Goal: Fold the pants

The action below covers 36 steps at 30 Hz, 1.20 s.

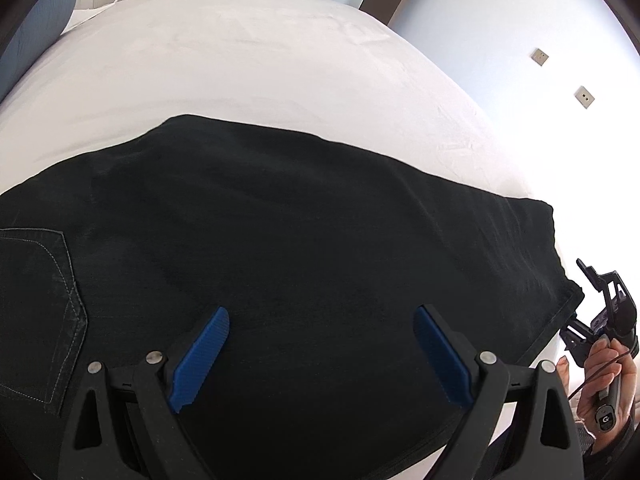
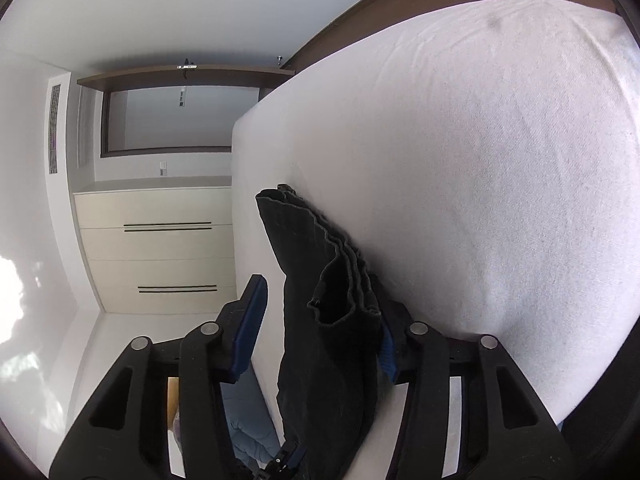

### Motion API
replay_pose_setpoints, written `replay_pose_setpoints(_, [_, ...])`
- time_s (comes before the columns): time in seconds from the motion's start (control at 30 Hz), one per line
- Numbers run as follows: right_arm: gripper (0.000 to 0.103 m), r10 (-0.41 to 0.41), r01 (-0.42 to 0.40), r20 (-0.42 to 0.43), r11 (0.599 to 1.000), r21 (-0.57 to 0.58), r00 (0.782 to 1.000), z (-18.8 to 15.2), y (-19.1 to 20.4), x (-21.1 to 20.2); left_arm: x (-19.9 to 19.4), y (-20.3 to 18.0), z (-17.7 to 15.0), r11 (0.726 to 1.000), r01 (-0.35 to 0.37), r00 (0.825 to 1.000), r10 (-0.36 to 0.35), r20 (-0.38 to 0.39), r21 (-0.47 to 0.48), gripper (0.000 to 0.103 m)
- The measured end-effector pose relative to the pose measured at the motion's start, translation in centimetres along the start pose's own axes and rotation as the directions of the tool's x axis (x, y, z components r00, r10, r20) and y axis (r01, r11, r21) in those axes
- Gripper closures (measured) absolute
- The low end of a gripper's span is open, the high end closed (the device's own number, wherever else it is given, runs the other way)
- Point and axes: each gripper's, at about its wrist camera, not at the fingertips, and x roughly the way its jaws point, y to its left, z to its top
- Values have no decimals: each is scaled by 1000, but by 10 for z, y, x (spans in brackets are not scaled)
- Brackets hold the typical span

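Black pants (image 1: 280, 232) lie flat across a white bed (image 1: 240, 52), with a stitched back pocket (image 1: 36, 312) at the left. My left gripper (image 1: 320, 332) hovers just above the pants, its blue pads wide apart and empty. The right gripper shows in the left wrist view (image 1: 600, 304) at the hem end of the pants. In the right wrist view the layered hem of the pants (image 2: 328, 312) sits between the open blue pads of my right gripper (image 2: 324, 304), beside the bed's edge (image 2: 480, 160).
A cream drawer cabinet (image 2: 160, 248) stands past the bed's end. A brown door frame (image 2: 184, 76) and white walls lie beyond. Wall sockets (image 1: 540, 56) are to the right of the bed. A blue pillow (image 1: 44, 36) lies at the far left.
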Motion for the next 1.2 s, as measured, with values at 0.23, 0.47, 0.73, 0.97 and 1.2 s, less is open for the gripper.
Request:
replay_pose_setpoints(0.23, [92, -23, 23, 4, 1000, 2, 1000, 6, -4, 21, 13, -11, -4, 999, -30, 999, 31, -13, 44, 4])
replay_pose_setpoints(0.47, [93, -100, 107, 53, 982, -156, 994, -2, 35, 20, 13, -8, -6, 1000, -11, 1000, 11, -5, 29, 2])
replay_pose_setpoints(0.73, [93, -328, 180, 30, 439, -880, 944, -160, 162, 93, 2, 12, -1, 989, 104, 995, -103, 15, -103, 2])
replay_pose_setpoints(0.97, [93, -502, 192, 108, 118, -974, 858, -227, 121, 157, 2, 20, 10, 946, 236, 970, -241, 5, -222, 1])
replay_pose_setpoints(1.2, [93, -444, 195, 144, 73, -978, 885, -234, 129, 145, 20, -2, 36, 916, 319, 937, -343, -62, -243, 0])
